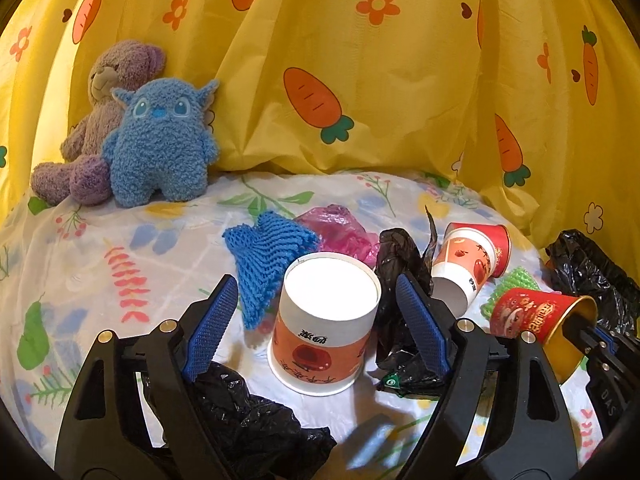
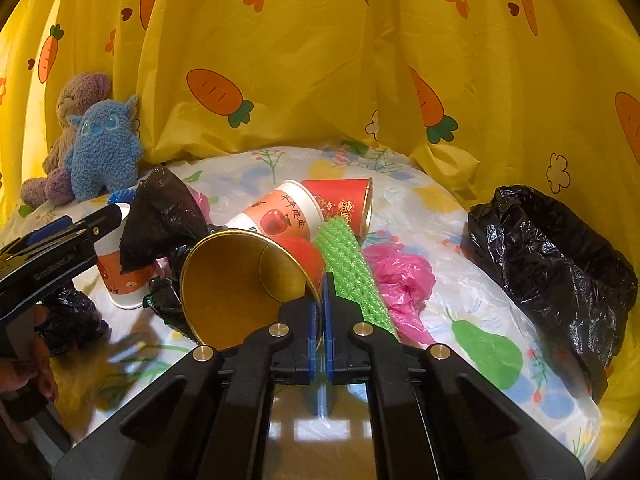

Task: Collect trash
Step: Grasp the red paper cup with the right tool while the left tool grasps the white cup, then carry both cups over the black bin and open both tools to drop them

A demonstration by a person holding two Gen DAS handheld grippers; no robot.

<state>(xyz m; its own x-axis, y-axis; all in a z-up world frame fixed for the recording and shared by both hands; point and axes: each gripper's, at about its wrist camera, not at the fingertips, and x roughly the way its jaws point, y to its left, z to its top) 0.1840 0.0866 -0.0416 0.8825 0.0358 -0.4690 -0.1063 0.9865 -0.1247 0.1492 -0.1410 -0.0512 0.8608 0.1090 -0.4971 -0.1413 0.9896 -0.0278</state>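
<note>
**Red cup pinched, white cup waiting**

Sat on a flowery tablecloth (image 1: 80,248) in front of a yellow carrot curtain (image 1: 400,100). Left gripper (image 1: 312,328) spread wide around an upside-down white and orange paper cup (image 1: 324,320), blue pads (image 1: 212,328) near each side but not pressing. Right gripper (image 2: 322,312) squeezed tight on the rim of a red cup with a gold inside (image 2: 240,280), tipped on its side, mouth facing the camera. Lay just behind it: another white apple cup (image 2: 280,216) and a second red cup (image 2: 344,200), both on their sides. Rested beside them: green foam net (image 2: 352,276), pink plastic bag (image 2: 400,276), blue foam net (image 1: 264,256), scrunched black bags (image 1: 400,264). Stood open at the far right: a big black trash bag (image 2: 552,264). Leaned in the back left corner: purple teddy bear (image 1: 104,120) and blue fuzzy toy (image 1: 160,144)
</note>
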